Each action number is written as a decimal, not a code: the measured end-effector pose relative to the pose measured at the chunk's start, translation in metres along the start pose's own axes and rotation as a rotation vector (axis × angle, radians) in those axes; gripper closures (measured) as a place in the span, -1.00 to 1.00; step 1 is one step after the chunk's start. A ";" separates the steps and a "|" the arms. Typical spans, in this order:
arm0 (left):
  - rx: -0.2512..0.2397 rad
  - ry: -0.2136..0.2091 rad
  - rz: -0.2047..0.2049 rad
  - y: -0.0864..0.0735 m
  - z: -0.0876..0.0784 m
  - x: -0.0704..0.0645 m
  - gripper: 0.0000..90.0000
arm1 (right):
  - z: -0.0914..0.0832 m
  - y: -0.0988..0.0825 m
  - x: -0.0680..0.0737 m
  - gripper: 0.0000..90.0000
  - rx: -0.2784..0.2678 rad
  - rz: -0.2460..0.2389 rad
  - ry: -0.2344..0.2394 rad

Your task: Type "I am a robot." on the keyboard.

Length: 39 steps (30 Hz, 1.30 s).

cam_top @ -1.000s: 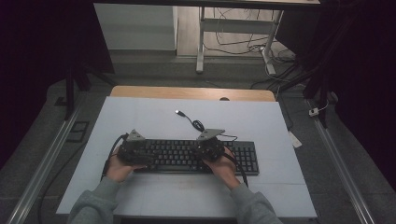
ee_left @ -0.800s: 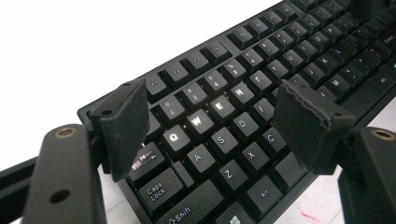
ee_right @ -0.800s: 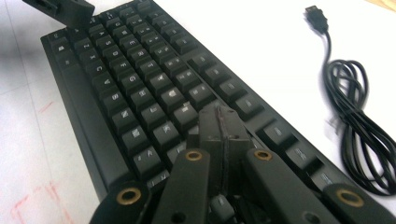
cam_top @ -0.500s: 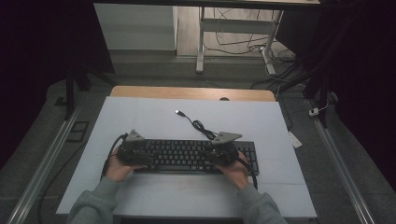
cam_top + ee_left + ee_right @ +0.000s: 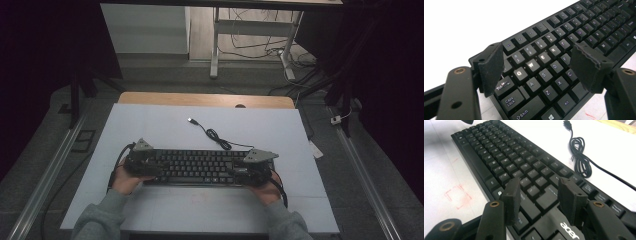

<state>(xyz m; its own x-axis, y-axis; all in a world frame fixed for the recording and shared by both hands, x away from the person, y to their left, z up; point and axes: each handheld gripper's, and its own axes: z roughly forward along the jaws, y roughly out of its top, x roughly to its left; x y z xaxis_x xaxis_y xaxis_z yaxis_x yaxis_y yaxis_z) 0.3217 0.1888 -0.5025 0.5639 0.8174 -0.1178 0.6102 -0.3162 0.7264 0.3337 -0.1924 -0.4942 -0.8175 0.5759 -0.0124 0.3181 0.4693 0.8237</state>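
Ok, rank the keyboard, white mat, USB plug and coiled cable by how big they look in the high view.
1. white mat
2. keyboard
3. coiled cable
4. USB plug

The plug lies farther from the camera than the rest, but it is so much smaller that the order holds.

- In the high view, both ends of the keyboard [image 5: 197, 167] lie under the left gripper [image 5: 141, 161] and the right gripper [image 5: 255, 167], so its end edges are hidden.
- From that view, whether any jaw touches the keys cannot be told.
- The key legends are too small to read there.
- The cable [image 5: 212, 134] joins the keyboard's rear edge at a spot too small to make out.
- In the left gripper view, the keyboard's far end is cut off by the picture's edge.
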 end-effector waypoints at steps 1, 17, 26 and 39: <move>0.000 -0.001 0.001 0.000 0.000 0.000 -0.40 | -0.001 -0.001 0.000 0.19 0.002 -0.001 -0.002; -0.052 -0.131 0.038 0.006 0.005 -0.026 -0.06 | 0.004 0.000 -0.002 0.17 0.014 -0.013 -0.015; -0.011 -0.171 0.126 0.005 0.014 -0.039 0.74 | 0.005 0.000 -0.002 0.17 0.026 -0.023 -0.021; 0.034 -0.164 0.173 0.005 0.029 -0.049 0.96 | 0.007 -0.001 -0.002 0.16 0.035 -0.029 -0.025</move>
<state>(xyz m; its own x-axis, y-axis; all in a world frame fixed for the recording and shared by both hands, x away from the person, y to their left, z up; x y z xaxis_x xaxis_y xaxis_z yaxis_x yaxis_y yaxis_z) 0.3132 0.1336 -0.5125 0.7428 0.6613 -0.1043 0.5136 -0.4630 0.7224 0.3387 -0.1894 -0.4989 -0.8144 0.5782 -0.0503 0.3117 0.5089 0.8024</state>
